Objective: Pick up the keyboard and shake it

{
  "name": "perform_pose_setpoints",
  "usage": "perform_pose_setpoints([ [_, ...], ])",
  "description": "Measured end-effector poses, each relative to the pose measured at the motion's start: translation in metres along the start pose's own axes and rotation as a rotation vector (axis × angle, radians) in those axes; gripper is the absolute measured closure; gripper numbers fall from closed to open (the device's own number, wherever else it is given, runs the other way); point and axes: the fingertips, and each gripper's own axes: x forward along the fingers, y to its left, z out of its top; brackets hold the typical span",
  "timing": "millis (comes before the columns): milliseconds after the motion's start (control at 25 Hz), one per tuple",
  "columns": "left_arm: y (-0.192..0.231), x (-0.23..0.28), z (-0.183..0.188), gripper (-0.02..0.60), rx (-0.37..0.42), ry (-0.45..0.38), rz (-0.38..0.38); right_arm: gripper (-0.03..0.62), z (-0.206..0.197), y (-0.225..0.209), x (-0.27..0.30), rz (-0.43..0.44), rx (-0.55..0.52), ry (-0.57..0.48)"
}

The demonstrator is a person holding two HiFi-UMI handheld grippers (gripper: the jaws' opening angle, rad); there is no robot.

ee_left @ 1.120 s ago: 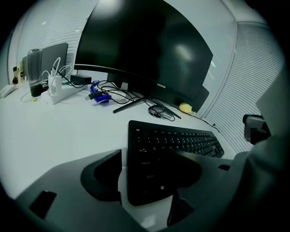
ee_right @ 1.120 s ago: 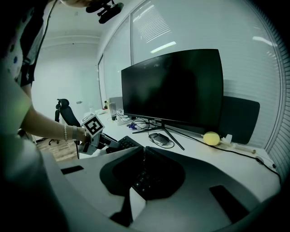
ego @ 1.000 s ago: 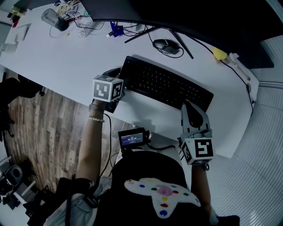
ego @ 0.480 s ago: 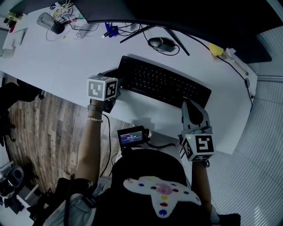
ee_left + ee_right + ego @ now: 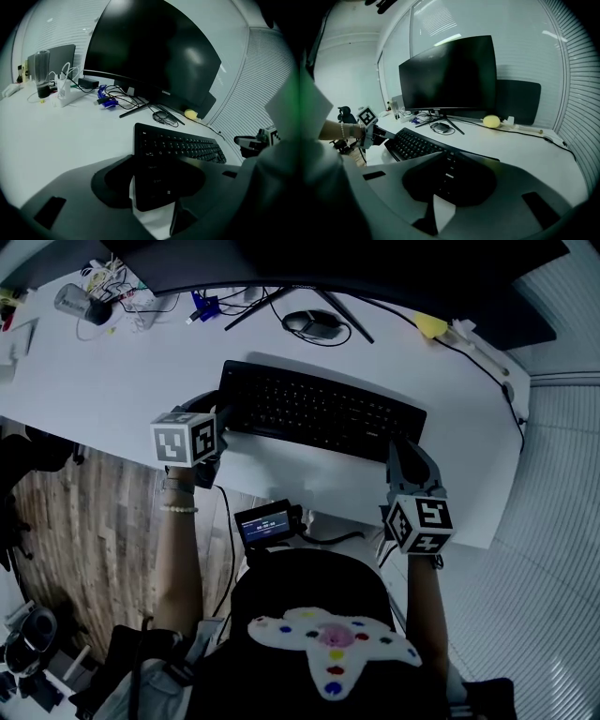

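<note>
Finish closing the left gripper (image 5: pixel 218 423) on the left end of the keyboard (image 5: pixel 319 413) before any lifting; wait there for a firm pinch. Seen now with jaws quite far apart, having just been closing, with the keyboard's left end between them and no sure press yet. Then open the right gripper (image 5: pixel 397 446), found now with jaws fully together and holding nothing, tip at or just over the keyboard's right near corner; cannot tell whether touching. Put one jaw on each side of that end and close on it. Take both ends at the same height, so as to lift level and not twist the board. Lift straight up from the white desk (image 5: pixel 112 371) — lying flat there now, just in front of the mouse (image 5: pixel 314 324). Shake with short moves only, keeping both pinches tight; stay clear of the cables behind.
</note>
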Motion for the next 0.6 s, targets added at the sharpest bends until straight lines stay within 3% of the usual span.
perform_pose_setpoints([
  [40,-0.001,-0.002,0.001,0.362,0.000,-0.005,0.005,0.546,-0.007,-0.009,0.002,-0.009,0.016,0.013],
  [120,-0.003,-0.005,0.003,0.367,0.004,-0.012,0.013,0.442,-0.019,-0.024,0.006,-0.019,0.047,0.044],
  [280,-0.006,-0.012,0.007,0.368,0.019,-0.023,0.028,0.346,-0.038,-0.049,0.017,-0.028,0.143,0.094],
  [600,-0.007,-0.016,0.005,0.371,0.024,-0.023,0.056,0.304,-0.070,-0.085,0.039,-0.046,0.242,0.181],
])
